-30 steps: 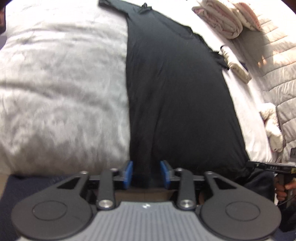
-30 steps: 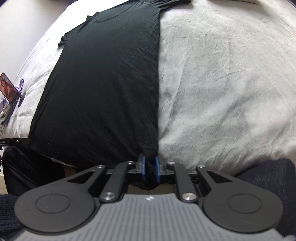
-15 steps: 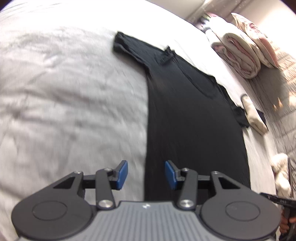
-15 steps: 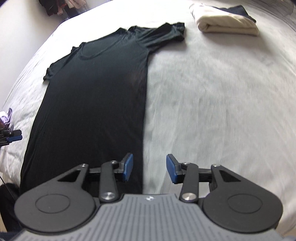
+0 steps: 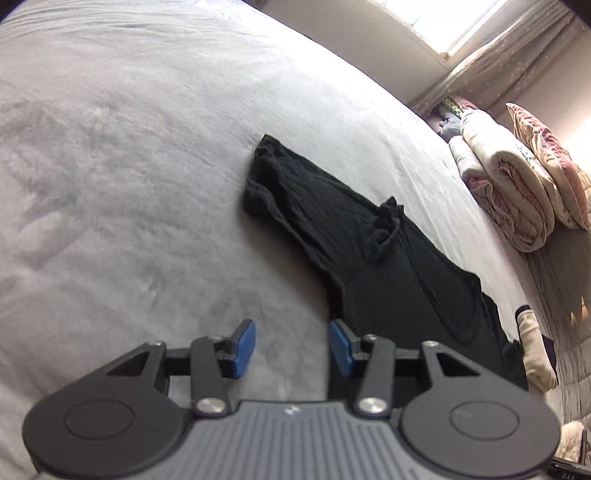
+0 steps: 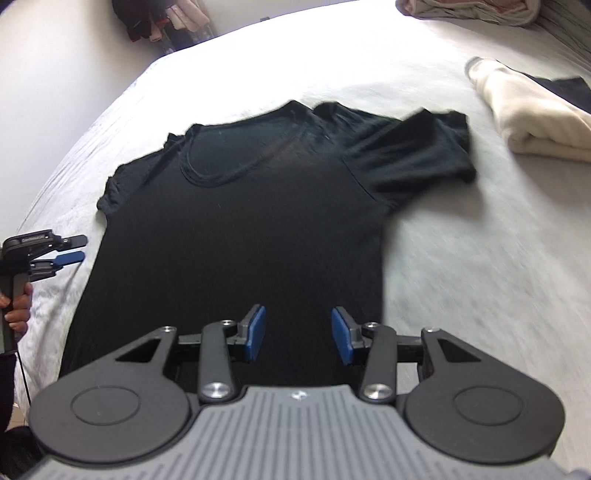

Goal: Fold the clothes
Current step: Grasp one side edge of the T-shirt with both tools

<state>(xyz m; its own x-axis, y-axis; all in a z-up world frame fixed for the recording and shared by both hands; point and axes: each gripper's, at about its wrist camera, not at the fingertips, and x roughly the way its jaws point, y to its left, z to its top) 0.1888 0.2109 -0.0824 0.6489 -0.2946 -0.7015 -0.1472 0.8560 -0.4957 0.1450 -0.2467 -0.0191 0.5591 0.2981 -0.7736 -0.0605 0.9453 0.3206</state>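
A black T-shirt (image 6: 240,229) lies flat and face up on the grey bed cover (image 6: 480,258), neckline at the far end. In the right wrist view my right gripper (image 6: 298,321) hovers open over the shirt's body near its right side edge, with the right sleeve (image 6: 417,151) ahead of it. My left gripper (image 5: 291,332) is open too, over bare cover just left of the shirt (image 5: 388,266), below its crumpled left sleeve (image 5: 266,184). It also shows at the left edge of the right wrist view, where the left gripper (image 6: 81,248) is held by a hand (image 6: 16,306). Neither gripper holds anything.
A folded cream garment (image 6: 535,122) lies on a dark one right of the shirt's right sleeve. Rolled quilts and a pillow (image 5: 517,192) are stacked at the head of the bed under a window. Clothes hang (image 6: 159,18) in the far corner.
Both grippers were at the shirt's hem with fabric between their pads. They have let go, opened wider and travelled up along the shirt's sides toward the sleeves.
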